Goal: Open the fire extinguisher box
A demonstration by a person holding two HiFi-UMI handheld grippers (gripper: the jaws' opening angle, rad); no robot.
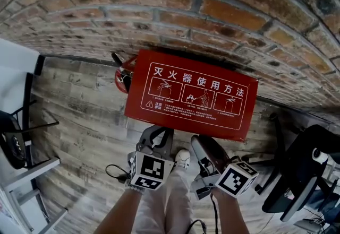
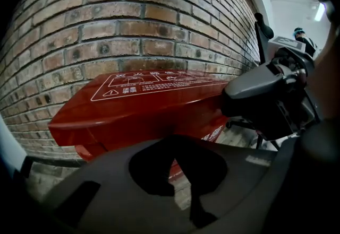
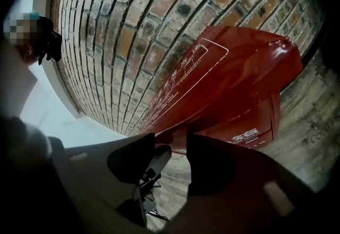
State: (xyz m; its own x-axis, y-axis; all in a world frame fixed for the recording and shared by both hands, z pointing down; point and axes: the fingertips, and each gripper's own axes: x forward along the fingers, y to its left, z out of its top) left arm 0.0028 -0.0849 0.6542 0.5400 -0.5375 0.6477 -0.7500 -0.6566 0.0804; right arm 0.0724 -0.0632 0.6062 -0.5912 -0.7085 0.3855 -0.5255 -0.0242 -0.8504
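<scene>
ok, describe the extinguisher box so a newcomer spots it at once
Find the brick wall; at its foot, on the plank floor, stands the box. It is the one red case, its top printed with white characters and three diagrams.

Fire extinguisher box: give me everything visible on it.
The fire extinguisher box is glossy red, metal-looking, standing on the wood floor against the brick wall. Its lid carries white Chinese characters and three framed pictograms, and overhangs a front printed with white characters. The left gripper and right gripper sit near the lid's front edge; contact unclear.
</scene>
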